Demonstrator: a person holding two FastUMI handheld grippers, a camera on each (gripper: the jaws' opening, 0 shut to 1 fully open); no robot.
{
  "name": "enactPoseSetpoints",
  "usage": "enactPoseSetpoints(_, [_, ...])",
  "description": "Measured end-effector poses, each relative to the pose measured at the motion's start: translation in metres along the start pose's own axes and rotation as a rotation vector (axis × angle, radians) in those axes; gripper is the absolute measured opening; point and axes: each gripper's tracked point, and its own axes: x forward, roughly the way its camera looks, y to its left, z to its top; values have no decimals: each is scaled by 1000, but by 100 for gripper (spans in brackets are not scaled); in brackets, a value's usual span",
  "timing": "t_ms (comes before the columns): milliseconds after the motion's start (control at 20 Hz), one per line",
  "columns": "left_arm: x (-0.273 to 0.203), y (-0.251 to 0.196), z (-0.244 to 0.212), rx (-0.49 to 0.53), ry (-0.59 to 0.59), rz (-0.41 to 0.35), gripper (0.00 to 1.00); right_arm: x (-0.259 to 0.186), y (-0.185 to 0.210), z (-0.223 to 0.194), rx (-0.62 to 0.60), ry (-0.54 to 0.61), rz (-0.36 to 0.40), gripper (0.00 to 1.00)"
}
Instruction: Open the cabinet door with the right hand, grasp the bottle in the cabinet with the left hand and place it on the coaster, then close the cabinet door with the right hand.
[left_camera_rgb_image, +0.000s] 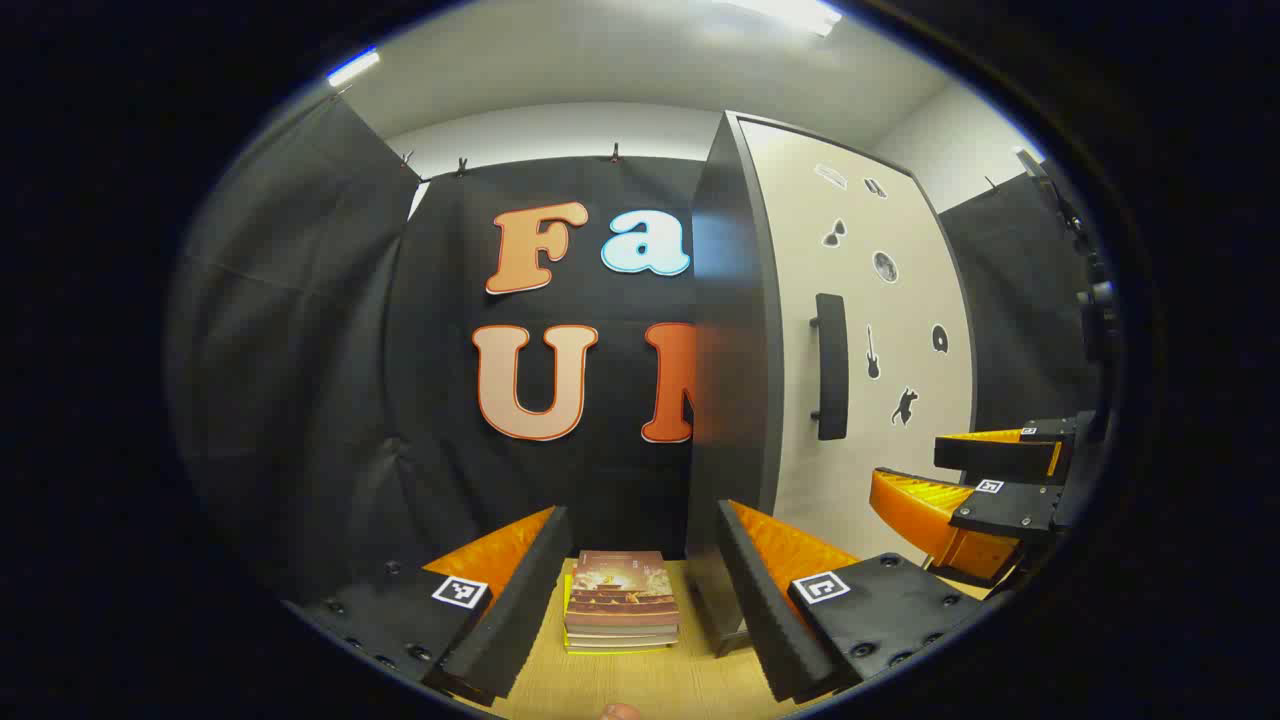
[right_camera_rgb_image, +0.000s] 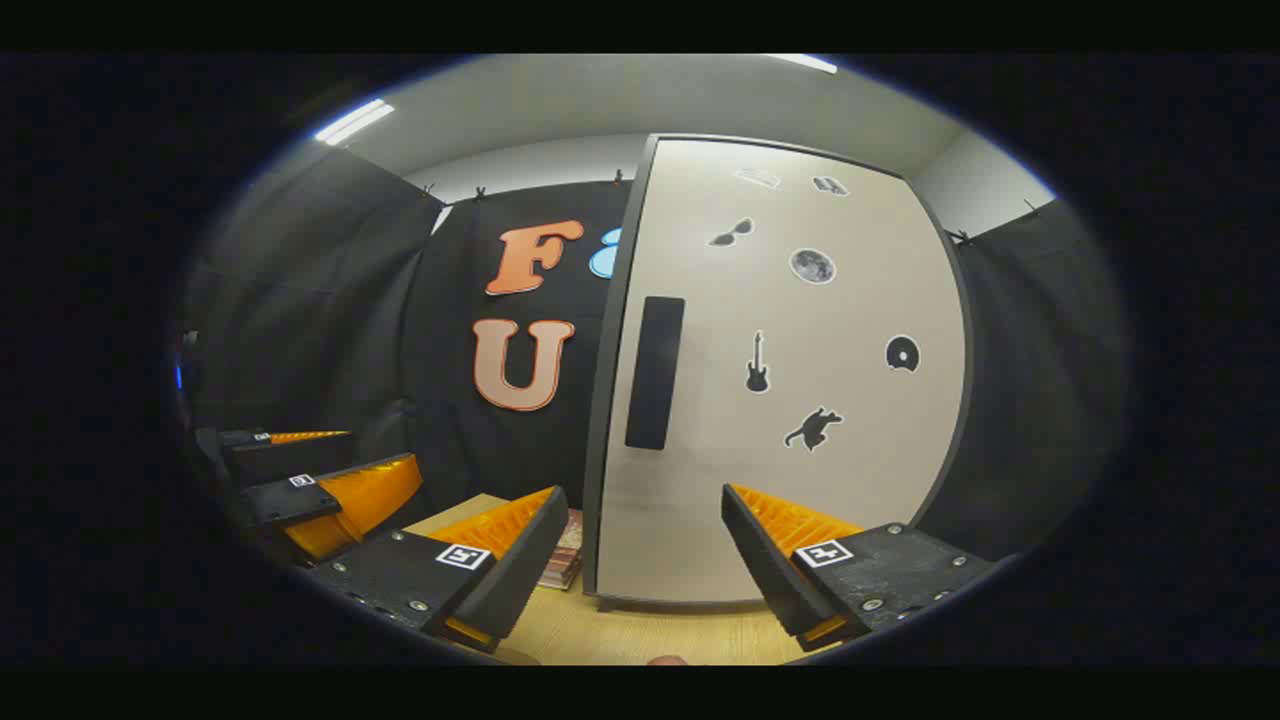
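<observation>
The cabinet door (right_camera_rgb_image: 780, 380) is closed, its handle (right_camera_rgb_image: 655, 372) untouched. Both the left gripper (left_camera_rgb_image: 640, 590) and the right gripper (right_camera_rgb_image: 645, 560) are released, holding nothing, above the surface (left_camera_rgb_image: 640, 680) near some stacked books (left_camera_rgb_image: 620, 600).

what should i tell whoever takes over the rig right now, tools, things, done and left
Left tool: open, holding nothing, over the light wooden tabletop, facing a stack of books.
Right tool: open, holding nothing, facing the tall cabinet's pale door with dark stickers, short of its black vertical bar handle.
The door is shut. The bottle and the coaster cannot be seen from here.
Done: nothing yet.
Left: pull the door open with the right tool, take the bottle with the left, set it on the coaster, shut the door with the right.
</observation>
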Motion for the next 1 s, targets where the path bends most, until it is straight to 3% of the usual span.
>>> enactPoseSetpoints(1000, [29,18,-16,-24,30,2,95,39,8,13,11,-17,-40,95])
